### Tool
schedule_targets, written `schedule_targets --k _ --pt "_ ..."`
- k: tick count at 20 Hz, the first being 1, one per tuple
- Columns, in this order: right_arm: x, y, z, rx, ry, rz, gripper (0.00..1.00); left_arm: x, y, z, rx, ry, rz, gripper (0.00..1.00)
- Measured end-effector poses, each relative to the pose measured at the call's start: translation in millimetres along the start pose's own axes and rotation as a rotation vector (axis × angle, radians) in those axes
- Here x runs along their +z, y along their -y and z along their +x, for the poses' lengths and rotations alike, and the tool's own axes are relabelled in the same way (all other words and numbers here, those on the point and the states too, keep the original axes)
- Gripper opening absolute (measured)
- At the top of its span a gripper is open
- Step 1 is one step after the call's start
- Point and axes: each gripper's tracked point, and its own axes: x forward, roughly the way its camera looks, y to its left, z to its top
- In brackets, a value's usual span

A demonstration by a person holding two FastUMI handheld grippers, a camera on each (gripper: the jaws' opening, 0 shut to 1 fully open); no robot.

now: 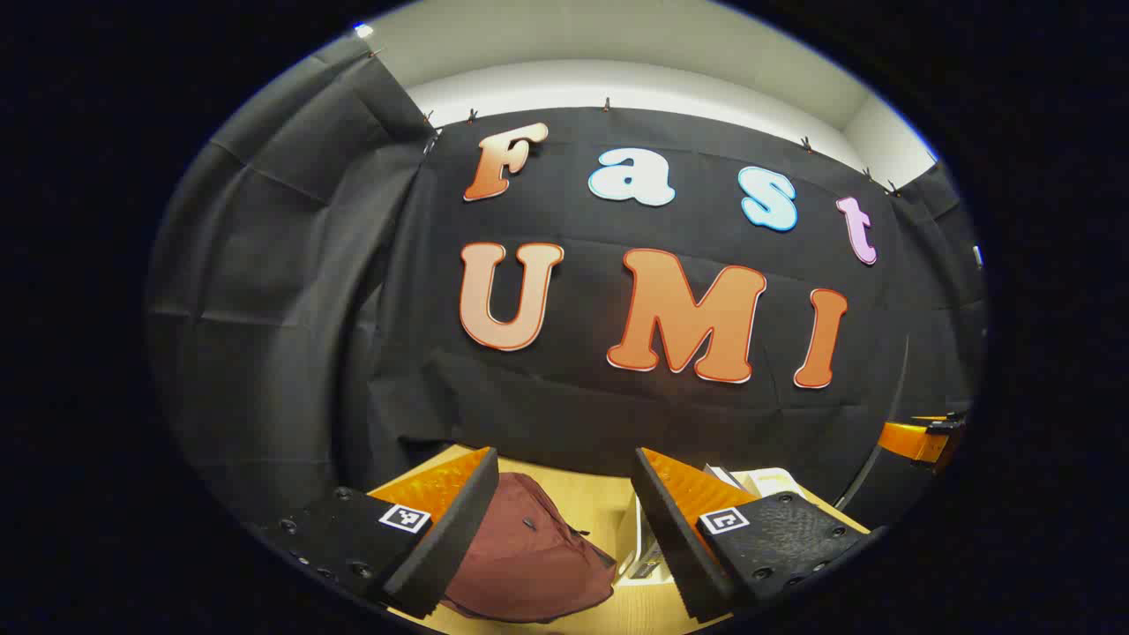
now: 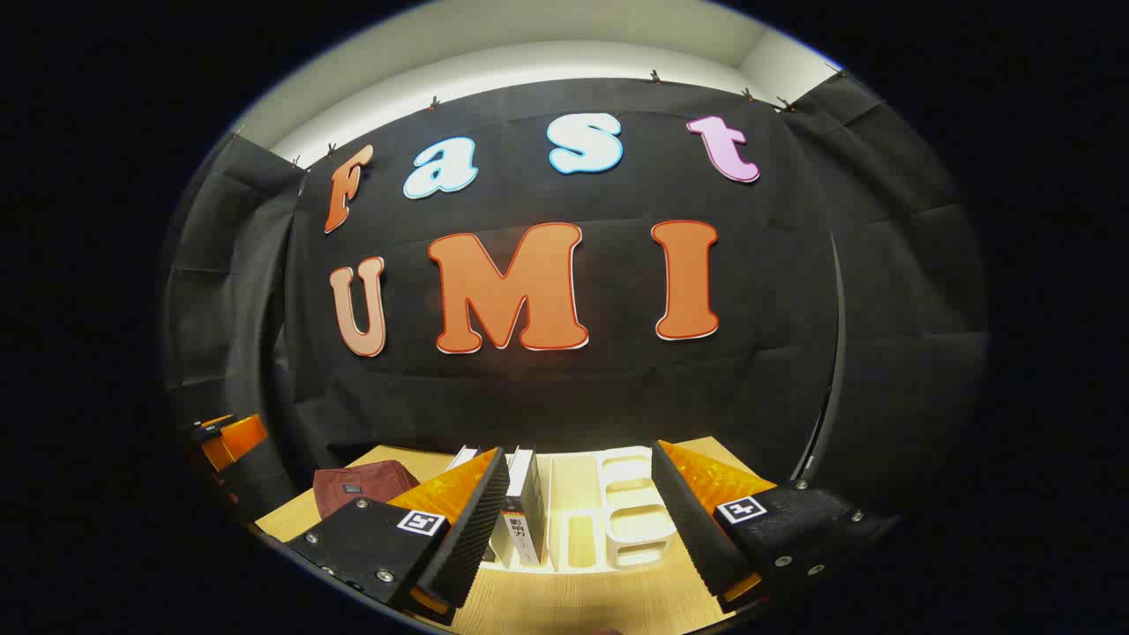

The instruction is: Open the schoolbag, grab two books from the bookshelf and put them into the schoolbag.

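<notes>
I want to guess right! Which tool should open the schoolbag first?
Probably the left tool: it is open with the maroon schoolbag between its fingers. The right tool faces the books.

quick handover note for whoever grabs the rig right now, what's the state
Left gripper: open, empty, raised above the table, aimed at the dark red schoolbag.
Right gripper: open, empty, aimed at the white bookshelf, where books stand upright at its left end.
Schoolbag lies on the table left of the bookshelf and looks unopened.
Done: nothing visible yet.
Left: open the bag, take two books, put them in.
</notes>
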Motion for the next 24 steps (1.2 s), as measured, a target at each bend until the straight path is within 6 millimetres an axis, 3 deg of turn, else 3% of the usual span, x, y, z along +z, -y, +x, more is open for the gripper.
schedule_targets --k 1,3,5,6,8,14,18,22,24 --pt "-1.4 0.7 3.7 -0.001 -0.011 0.014 0.96 -1.8 -2.8 1.1 0.008 -0.005 -0.016 0.94" --pt "0.3 -0.2 1.1 -0.017 0.0 0.04 1.0 -2.3 -1.7 6.1 -0.014 -0.013 -0.025 0.95" --pt "-1.7 -1.1 0.5 -0.043 0.01 0.035 0.96 5.1 -2.7 14.1 -0.038 -0.014 -0.002 0.95" --pt "-3.1 -4.1 0.3 -0.04 0.007 0.022 1.0 9.7 -3.8 19.4 -0.044 -0.005 0.005 0.95" --pt "-2.6 -3.2 -1.3 -0.051 0.006 0.0 0.96 12.9 -2.3 27.8 -0.057 0.0 0.002 0.94" --pt "4.8 14.7 0.0 -0.091 0.014 0.043 0.96 3.3 19.5 41.3 -0.108 -0.022 0.017 0.94" --pt "10.4 20.6 -2.2 -0.124 0.027 0.026 0.96 13.0 33.6 50.0 -0.137 -0.006 0.048 0.94" --pt "11.3 21.2 -8.5 -0.141 0.044 0.057 0.96 13.5 42.3 53.4 -0.162 -0.009 0.067 0.95" --pt "7.8 15.5 -14.8 -0.112 0.021 0.067 0.96 8.4 39.0 45.1 -0.127 -0.023 0.053 0.94"
